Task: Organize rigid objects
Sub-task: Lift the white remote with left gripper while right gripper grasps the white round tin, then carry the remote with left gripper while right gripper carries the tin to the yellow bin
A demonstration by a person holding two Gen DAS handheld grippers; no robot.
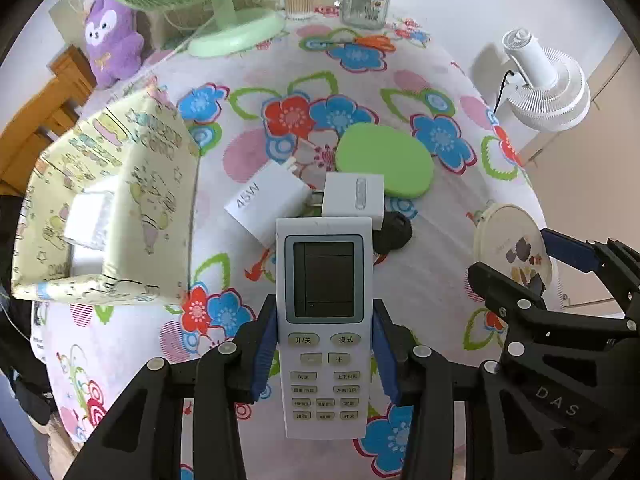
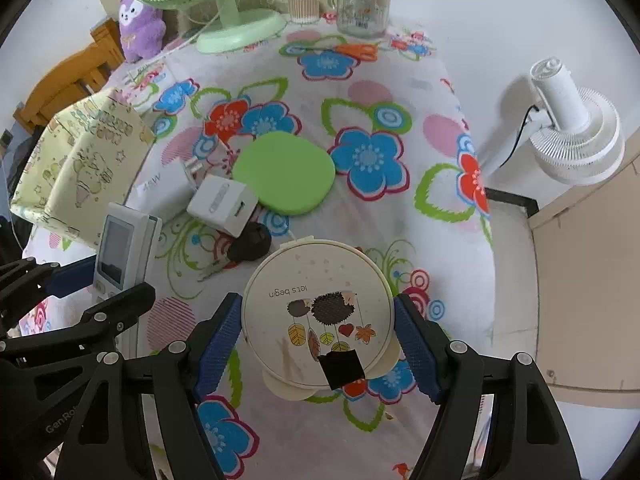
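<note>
A desk (image 2: 400, 220) draped in a white cloth printed with blue, red and green flowers fills the middle of both views. Behind it stands a plain pale wall (image 2: 460, 8) in soft, even light. At the far edge sit a pale green desk fan (image 2: 224, 12), a purple plush toy (image 2: 140, 28) and a glass jar (image 2: 364, 4). To the left is orange-brown wooden furniture (image 2: 68, 84). On the right a white fan (image 2: 576, 132) stands near a beige cabinet (image 2: 592, 280).
</note>
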